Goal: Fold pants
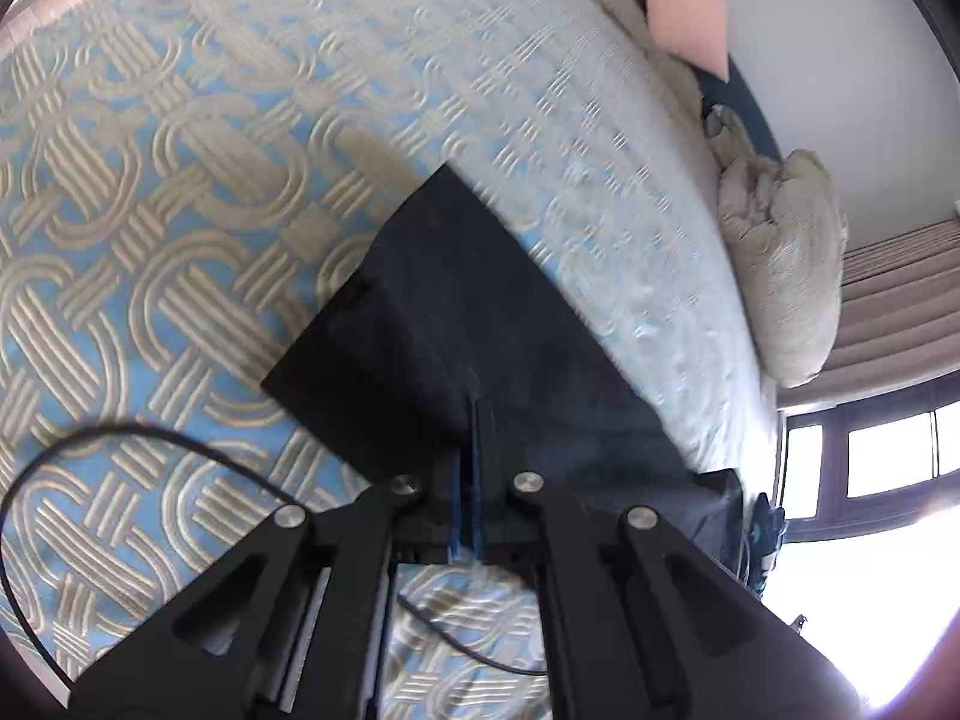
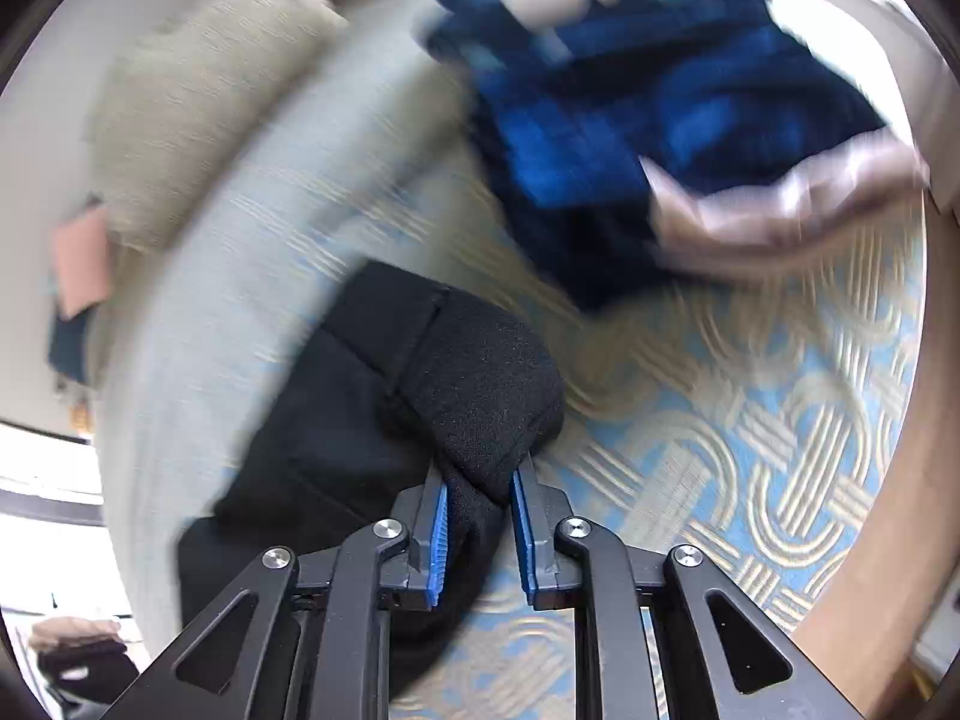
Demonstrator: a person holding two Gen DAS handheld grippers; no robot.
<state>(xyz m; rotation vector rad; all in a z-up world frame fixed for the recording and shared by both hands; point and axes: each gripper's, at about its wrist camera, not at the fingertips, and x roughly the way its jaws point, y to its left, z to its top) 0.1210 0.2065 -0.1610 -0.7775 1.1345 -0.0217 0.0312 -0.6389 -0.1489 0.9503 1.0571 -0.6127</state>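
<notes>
The right gripper is pinching a bunched fold of the black pants, its blue pads pressing in on the fabric from both sides. The rest of the pants is lying dark and flat to the left on the blue-and-cream patterned bedspread. A heap of blue clothes is sitting further up the bed, badly blurred. A beige pillow is resting at the upper left, with a pink cushion just below it at the edge.
</notes>
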